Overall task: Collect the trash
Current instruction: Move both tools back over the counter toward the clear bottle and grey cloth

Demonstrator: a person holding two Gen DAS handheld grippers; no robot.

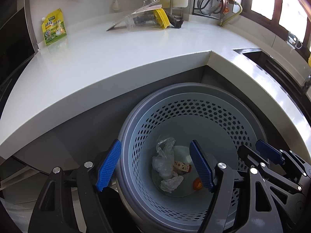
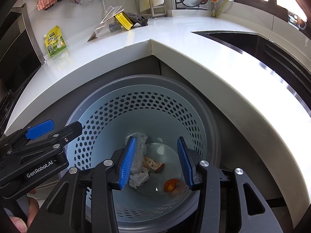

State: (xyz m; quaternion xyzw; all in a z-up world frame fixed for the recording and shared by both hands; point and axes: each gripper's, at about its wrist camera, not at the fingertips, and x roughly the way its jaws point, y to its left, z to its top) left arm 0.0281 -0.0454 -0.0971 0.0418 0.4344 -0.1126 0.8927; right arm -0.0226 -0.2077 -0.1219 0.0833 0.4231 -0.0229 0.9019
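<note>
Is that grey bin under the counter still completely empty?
No. In the right wrist view the bin already holds crumpled clear plastic, a snack wrapper and an orange scrap at its bottom.

The right gripper (image 2: 155,163) hangs over the perforated bin (image 2: 97,116) with its blue pads apart and nothing between them. At the bin's bottom lie crumpled clear plastic (image 2: 139,179), a printed wrapper (image 2: 153,164) and an orange scrap (image 2: 170,184). The left gripper (image 2: 38,130) juts in at the left, and on the white bench (image 2: 194,58) stands a yellow-green pouch (image 2: 56,42) (upright, near the wall).
</note>
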